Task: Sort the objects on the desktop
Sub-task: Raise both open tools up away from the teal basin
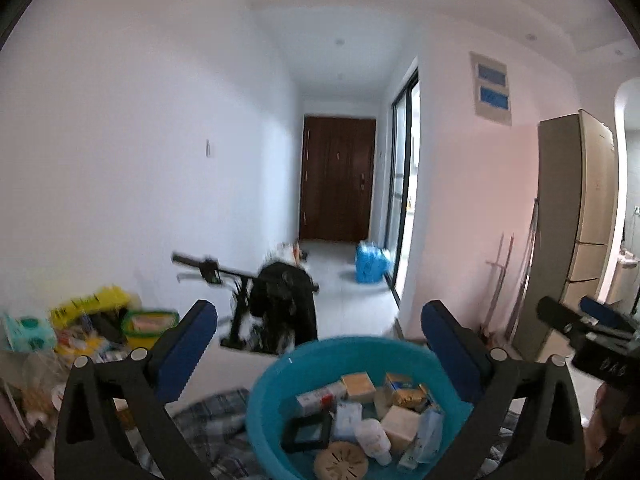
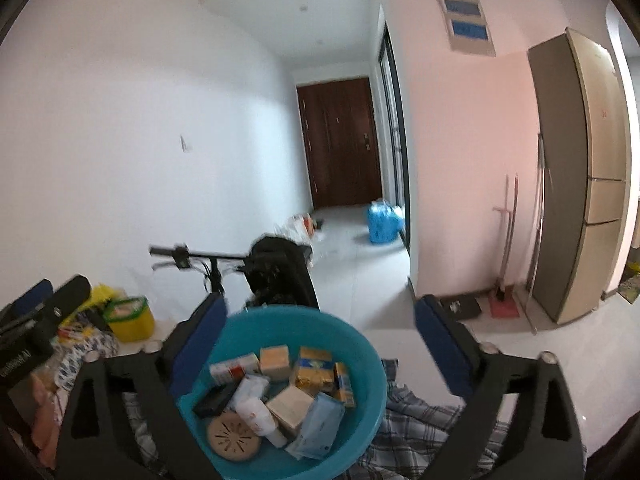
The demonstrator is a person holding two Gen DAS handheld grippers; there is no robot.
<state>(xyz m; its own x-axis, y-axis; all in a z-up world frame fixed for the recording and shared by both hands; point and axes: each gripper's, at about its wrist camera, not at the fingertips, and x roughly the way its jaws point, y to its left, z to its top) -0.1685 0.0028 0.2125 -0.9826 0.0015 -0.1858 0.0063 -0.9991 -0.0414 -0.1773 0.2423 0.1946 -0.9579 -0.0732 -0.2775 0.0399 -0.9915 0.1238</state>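
A teal basin [image 1: 272,376] [image 2: 360,344] stands on a plaid cloth [image 2: 420,420] and holds several small boxes and packets. Among them are a round beige disc [image 2: 234,436], a white bottle [image 2: 258,416] and a yellow box [image 2: 314,370]. My left gripper [image 1: 319,308] hangs above and behind the basin with its blue-padded jaws wide apart and nothing between them. My right gripper [image 2: 322,302] stands the same way, open and empty, over the basin's right side. Each gripper shows at the edge of the other's view.
A cluttered pile with a yellow tub [image 2: 130,316] and packets lies left of the basin. Beyond it stand a bicycle [image 2: 188,256] with a black bag, a hallway with a brown door, a blue bag [image 2: 384,220] on the floor and a tall fridge [image 2: 580,180] at right.
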